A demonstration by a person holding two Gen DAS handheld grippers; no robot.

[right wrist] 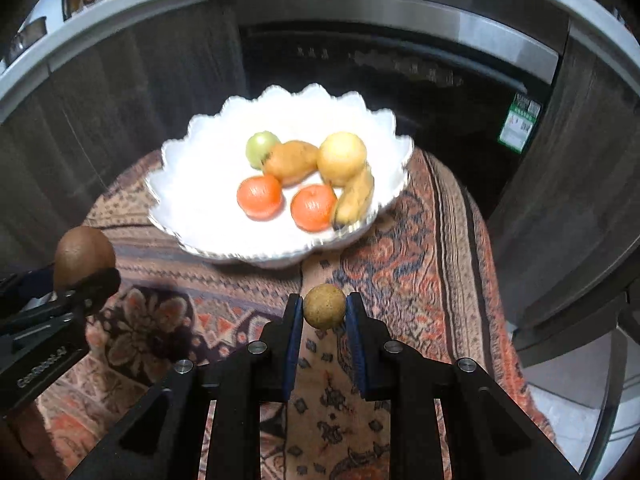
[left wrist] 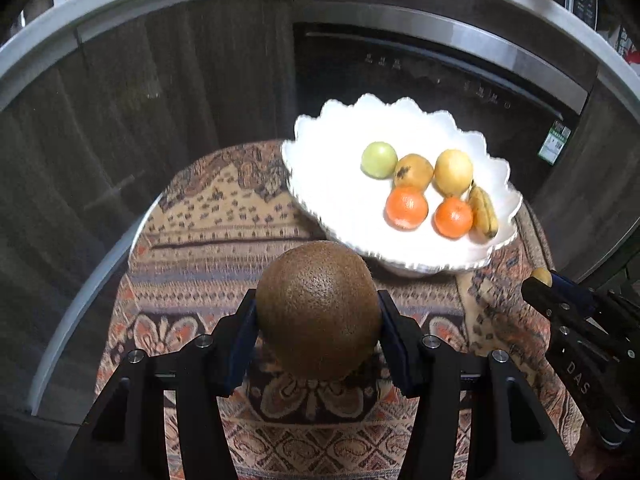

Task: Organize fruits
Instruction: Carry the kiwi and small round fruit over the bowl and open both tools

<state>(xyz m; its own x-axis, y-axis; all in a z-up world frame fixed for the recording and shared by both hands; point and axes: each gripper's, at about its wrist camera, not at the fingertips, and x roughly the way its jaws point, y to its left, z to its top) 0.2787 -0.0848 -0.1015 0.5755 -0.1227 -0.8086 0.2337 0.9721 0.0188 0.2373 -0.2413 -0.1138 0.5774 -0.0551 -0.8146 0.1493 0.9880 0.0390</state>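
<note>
My left gripper [left wrist: 318, 316] is shut on a large brown kiwi [left wrist: 318, 312], held above the patterned cloth just short of the white scalloped bowl [left wrist: 320, 152]. My right gripper [right wrist: 323, 308] is shut on a small tan round fruit [right wrist: 324, 306], also near the bowl [right wrist: 192, 168]. The bowl holds a green fruit [right wrist: 261, 148], a brownish pear [right wrist: 290, 162], a yellow round fruit [right wrist: 342, 158], two oranges [right wrist: 259, 196] [right wrist: 314, 207] and a small banana [right wrist: 356, 198]. The left gripper with the kiwi [right wrist: 84, 256] shows at the left of the right wrist view.
The bowl stands on a small round table covered by a patterned cloth [right wrist: 420, 248]. Dark wooden cabinets [left wrist: 140, 100] and a black oven front [left wrist: 420, 76] stand close behind. A grey countertop [left wrist: 120, 4] with jars runs above.
</note>
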